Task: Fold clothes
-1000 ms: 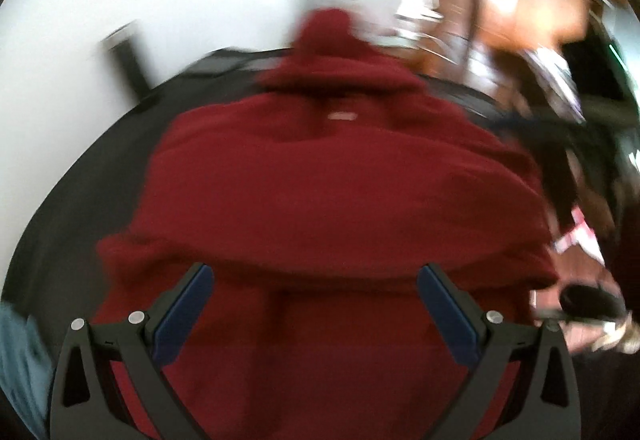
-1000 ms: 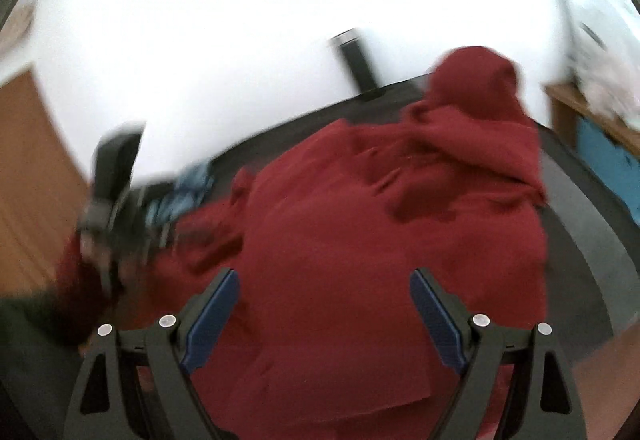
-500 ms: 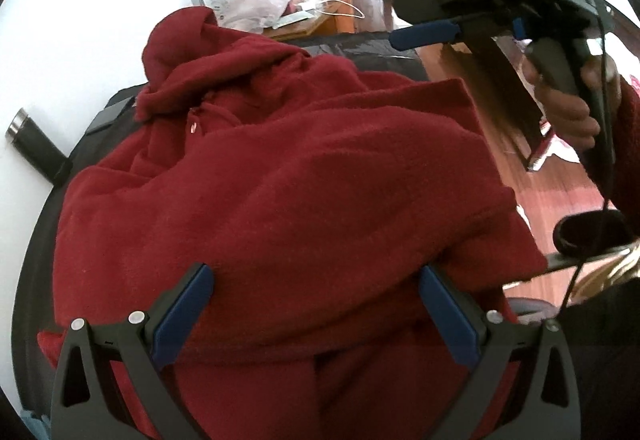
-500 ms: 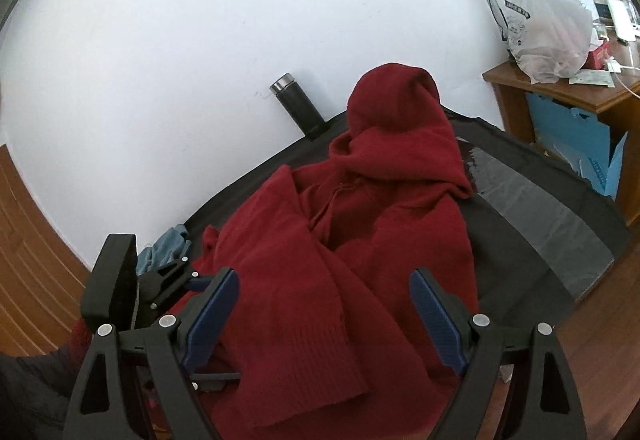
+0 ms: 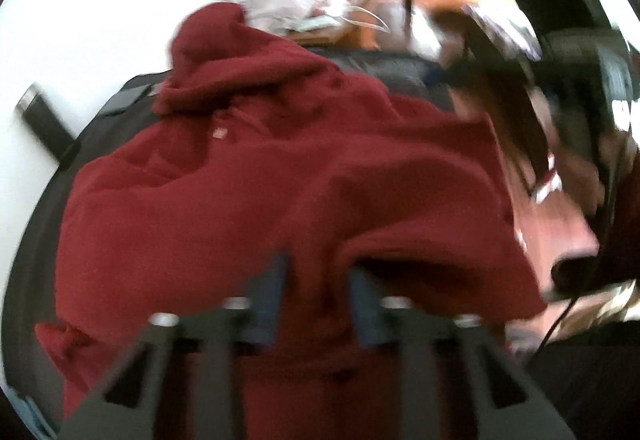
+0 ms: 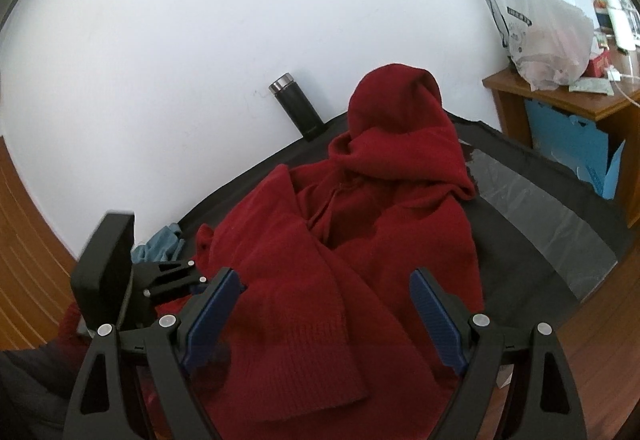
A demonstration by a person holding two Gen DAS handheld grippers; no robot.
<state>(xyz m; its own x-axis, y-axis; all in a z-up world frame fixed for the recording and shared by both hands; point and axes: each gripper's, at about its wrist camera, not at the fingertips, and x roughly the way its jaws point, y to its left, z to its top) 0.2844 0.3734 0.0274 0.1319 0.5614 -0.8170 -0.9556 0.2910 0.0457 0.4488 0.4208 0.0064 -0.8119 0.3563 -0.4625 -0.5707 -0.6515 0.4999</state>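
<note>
My left gripper (image 5: 316, 300) closing on hoodie (image 6: 360, 240) hem fold; right gripper (image 6: 324, 316) wide, empty. Hoodie crumpled on mat (image 6: 520, 176), folding barely begun.

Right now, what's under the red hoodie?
The red hoodie lies on a black mat, which shows around its edges. A bit of blue cloth peeks out beside it. Whatever sits beneath the hoodie's middle is covered, so I can't tell.

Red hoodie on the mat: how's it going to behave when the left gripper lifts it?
Probably floppy: the red hoodie lies in soft folds and a slumped hood, so unheld parts should sag. Its thick fleecy knit looks grippy, unlikely to slip. The left gripper, jaws closing with fabric between them, may catch several layers.
</note>
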